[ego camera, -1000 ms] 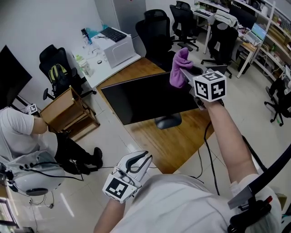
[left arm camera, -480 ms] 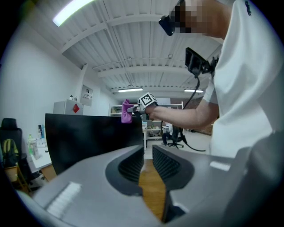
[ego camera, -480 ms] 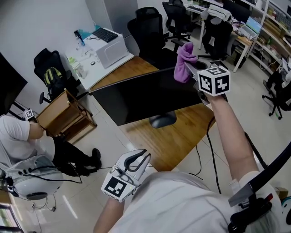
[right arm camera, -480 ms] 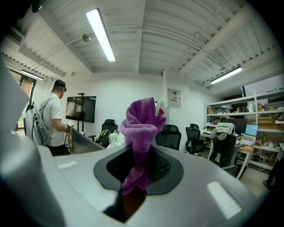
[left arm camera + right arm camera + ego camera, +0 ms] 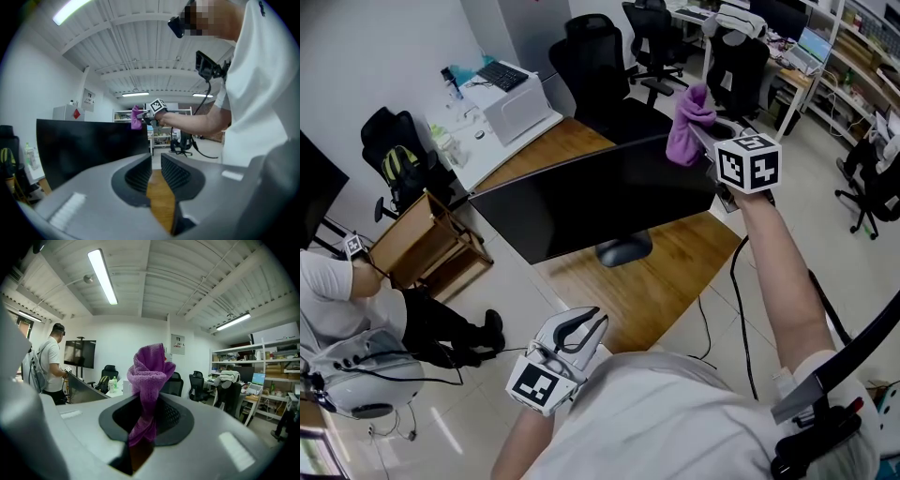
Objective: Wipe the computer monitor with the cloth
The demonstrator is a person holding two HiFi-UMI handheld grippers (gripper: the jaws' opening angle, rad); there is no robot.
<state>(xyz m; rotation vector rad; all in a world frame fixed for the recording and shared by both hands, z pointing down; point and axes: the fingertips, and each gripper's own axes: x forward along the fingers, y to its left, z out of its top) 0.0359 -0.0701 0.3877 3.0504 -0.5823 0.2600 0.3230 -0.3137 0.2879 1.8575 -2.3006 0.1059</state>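
A black monitor (image 5: 600,202) stands on a wooden desk (image 5: 675,272), screen dark. My right gripper (image 5: 703,136) is raised at the monitor's top right corner, shut on a purple cloth (image 5: 688,127) that bunches up above the jaws. In the right gripper view the cloth (image 5: 149,380) sticks up from between the jaws of the right gripper (image 5: 146,416). My left gripper (image 5: 586,326) hangs low near my body, off the desk's near corner, jaws almost together with nothing between them. The left gripper view looks past the left gripper (image 5: 156,161) at the monitor (image 5: 89,145) and the far cloth (image 5: 136,117).
A person (image 5: 337,281) with a backpack stands at the left by a wooden cabinet (image 5: 427,239). A white table (image 5: 492,108) with a box and bottles lies behind the monitor. Black office chairs (image 5: 600,66) stand beyond it. A cable (image 5: 739,300) runs down off the desk's right side.
The right gripper with the cloth has drifted slightly right and up along the monitor's top edge towards its corner. The left gripper has barely moved.
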